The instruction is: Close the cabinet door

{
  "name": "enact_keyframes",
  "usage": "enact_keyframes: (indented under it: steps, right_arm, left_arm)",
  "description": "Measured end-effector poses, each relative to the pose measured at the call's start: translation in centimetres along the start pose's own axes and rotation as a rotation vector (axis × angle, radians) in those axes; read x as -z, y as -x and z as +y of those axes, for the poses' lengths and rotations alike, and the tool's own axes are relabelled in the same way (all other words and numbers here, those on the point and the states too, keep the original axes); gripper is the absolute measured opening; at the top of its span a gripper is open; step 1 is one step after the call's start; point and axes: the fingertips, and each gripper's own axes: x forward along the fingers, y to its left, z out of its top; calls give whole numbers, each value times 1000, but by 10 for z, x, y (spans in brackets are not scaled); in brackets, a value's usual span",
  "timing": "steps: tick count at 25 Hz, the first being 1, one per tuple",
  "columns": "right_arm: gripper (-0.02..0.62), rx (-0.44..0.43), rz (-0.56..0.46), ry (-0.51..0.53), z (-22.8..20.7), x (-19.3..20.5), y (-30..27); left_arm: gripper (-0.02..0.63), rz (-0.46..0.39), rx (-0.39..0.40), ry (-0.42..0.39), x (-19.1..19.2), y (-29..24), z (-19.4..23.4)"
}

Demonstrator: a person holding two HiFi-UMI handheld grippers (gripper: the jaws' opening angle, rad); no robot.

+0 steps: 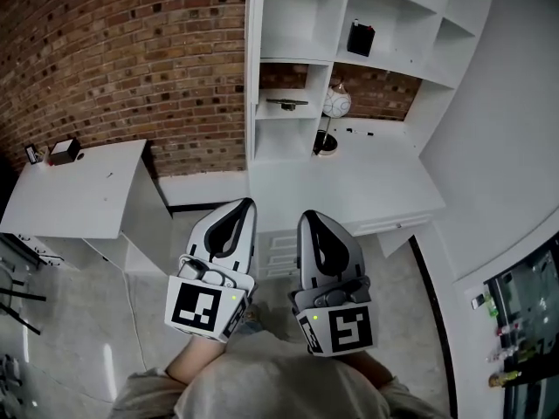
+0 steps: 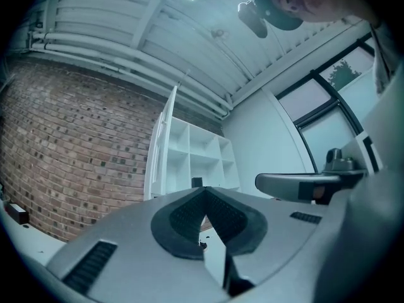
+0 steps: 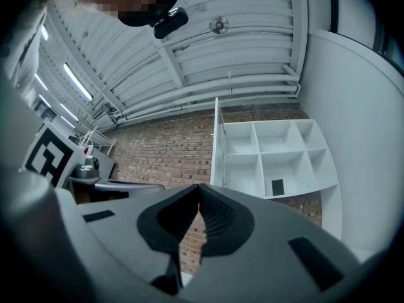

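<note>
The white cabinet [image 1: 384,24] is an open-shelf unit against the brick wall, above a white counter. Its door [image 1: 254,59] stands open and shows edge-on at the unit's left side. Both grippers are held side by side, low and well short of the cabinet, touching nothing. The left gripper [image 1: 236,212] has its jaws together and empty, and so does the right gripper [image 1: 313,223]. In the left gripper view the tips [image 2: 205,194] meet below the door [image 2: 158,156]. Past the closed right gripper [image 3: 199,191], the right gripper view shows the door's edge [image 3: 216,144] and the shelves [image 3: 271,156].
A black box [image 1: 360,38] sits on a shelf, with a round clock [image 1: 337,103] lower down. The counter [image 1: 367,182] has drawers [image 1: 279,251] below it. A white table [image 1: 79,190] with small items [image 1: 63,151] stands at the left. Grey floor lies between.
</note>
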Motion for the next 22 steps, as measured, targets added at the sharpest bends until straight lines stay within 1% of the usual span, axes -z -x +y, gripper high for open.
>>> enact_keyframes:
  steps: [5, 13, 17, 22]
  right_arm:
    - [18, -11, 9, 4, -5, 14, -52]
    - [18, 9, 2, 2, -16, 40, -122]
    - [18, 29, 1, 2, -21, 56, -148]
    - [18, 55, 9, 1, -27, 71, -166]
  left_arm:
    - [8, -2, 17, 2, 6, -39, 34]
    - [8, 7, 53, -20, 19, -96, 81]
    - [8, 1, 92, -27, 31, -121, 97]
    - [8, -16, 111, -34, 35, -142, 112]
